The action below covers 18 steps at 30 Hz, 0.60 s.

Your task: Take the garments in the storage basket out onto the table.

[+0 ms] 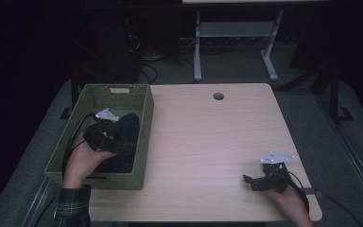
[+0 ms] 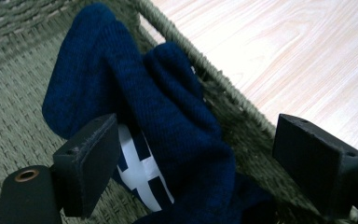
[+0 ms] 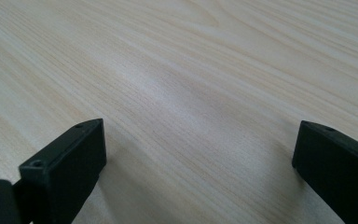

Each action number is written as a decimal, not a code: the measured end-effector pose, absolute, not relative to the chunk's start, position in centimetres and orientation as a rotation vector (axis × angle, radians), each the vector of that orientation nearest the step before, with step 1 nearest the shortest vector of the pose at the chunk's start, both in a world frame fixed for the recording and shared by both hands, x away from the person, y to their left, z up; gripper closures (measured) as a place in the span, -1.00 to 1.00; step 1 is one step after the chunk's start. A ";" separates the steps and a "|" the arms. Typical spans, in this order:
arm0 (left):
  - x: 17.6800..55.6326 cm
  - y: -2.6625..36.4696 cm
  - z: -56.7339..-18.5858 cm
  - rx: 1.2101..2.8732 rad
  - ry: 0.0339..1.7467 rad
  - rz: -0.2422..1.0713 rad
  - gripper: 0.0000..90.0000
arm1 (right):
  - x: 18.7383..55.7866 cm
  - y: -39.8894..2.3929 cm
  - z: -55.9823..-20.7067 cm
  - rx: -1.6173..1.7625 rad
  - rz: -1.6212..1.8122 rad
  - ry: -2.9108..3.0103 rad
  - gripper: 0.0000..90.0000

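— So where did the risk sit?

— Mostly at the left claw (image 2: 186, 154). I had it inside the green woven basket (image 1: 142, 137), jaws spread wide and gripping nothing, with the dark blue knit garment (image 2: 168, 116) bunched between them. I judged that if I closed there, the far jaw, which was close against the basket's woven wall, could have caught the weave with the cloth and dragged the whole basket along the counter (image 1: 217, 142). A shallow pinch on one fold could also have slipped off, since the knit looked soft and loose.

— And the garment itself?

— It lay in the basket against the wall nearest the open counter, heaped up that side, a white-and-blue patch showing just by my near jaw. It sat between the jaws, but I couldn't tell whether either touched it.

— The other hand?

— My right claw (image 1: 260, 179) rested low near the counter's right front corner, released, well apart from the basket.
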<state>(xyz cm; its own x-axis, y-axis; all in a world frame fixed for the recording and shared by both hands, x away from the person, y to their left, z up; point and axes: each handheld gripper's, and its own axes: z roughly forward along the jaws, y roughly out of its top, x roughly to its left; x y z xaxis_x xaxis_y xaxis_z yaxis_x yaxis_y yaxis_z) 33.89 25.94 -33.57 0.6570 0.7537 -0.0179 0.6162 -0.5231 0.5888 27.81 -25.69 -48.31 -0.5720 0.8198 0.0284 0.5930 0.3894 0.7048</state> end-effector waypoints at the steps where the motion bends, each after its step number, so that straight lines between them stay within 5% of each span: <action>1: 33.9 25.9 -33.7 2.307 1.069 0.317 -0.68 | 27.8 -25.7 -48.3 1.232 0.980 2.328 -0.95; 18: 34.8 25.9 -35.9 2.388 1.112 0.269 -0.70 | 27.8 -25.7 -48.3 1.232 0.981 2.328 -0.95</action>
